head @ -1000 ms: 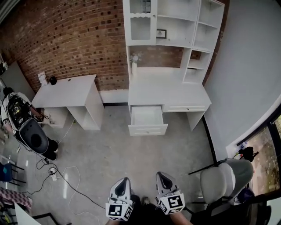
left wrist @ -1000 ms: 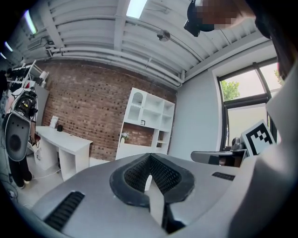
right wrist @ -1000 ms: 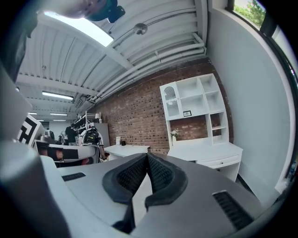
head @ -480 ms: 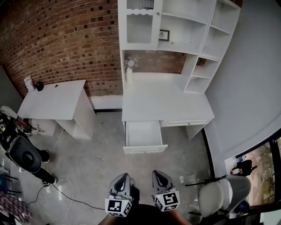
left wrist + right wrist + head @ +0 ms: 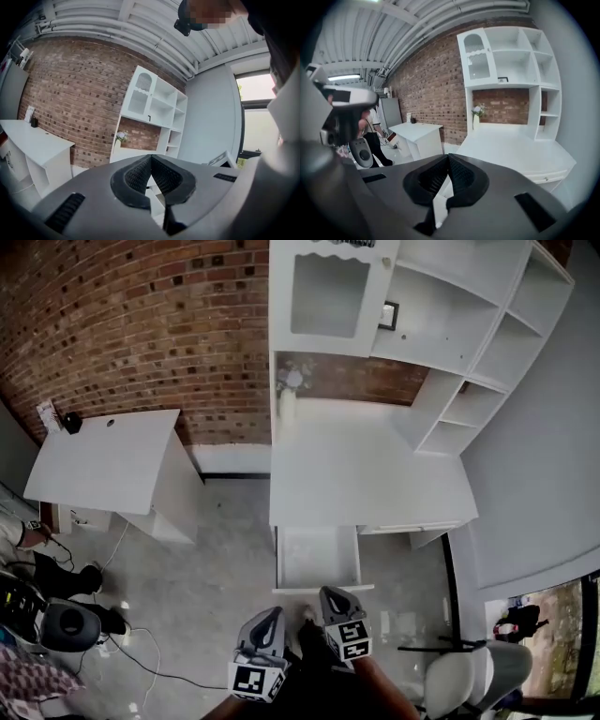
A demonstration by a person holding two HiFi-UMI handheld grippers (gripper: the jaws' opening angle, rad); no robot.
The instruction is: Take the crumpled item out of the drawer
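The white desk (image 5: 366, 474) has its drawer (image 5: 316, 559) pulled out, straight ahead of both grippers. The drawer's inside looks pale and I cannot make out a crumpled item in it. My left gripper (image 5: 269, 615) hangs below the drawer front, shut with nothing between its jaws. My right gripper (image 5: 330, 595) is a little further forward, its tip near the drawer's front edge, also shut and empty. In the left gripper view the left gripper (image 5: 150, 157) points at the hutch; in the right gripper view the right gripper (image 5: 448, 156) points over the desktop (image 5: 515, 150).
A white hutch (image 5: 441, 324) with shelves rises over the desk, and a vase (image 5: 288, 401) stands at its back left. A second white desk (image 5: 103, 460) stands to the left. A grey chair (image 5: 464, 681) is at the lower right, cables (image 5: 141, 662) lie lower left. A person (image 5: 370, 129) stands far left.
The view has moved closer to the desk, so the open drawer now lies just ahead of the grippers. The right gripper has come forward of the left. Both stay shut.
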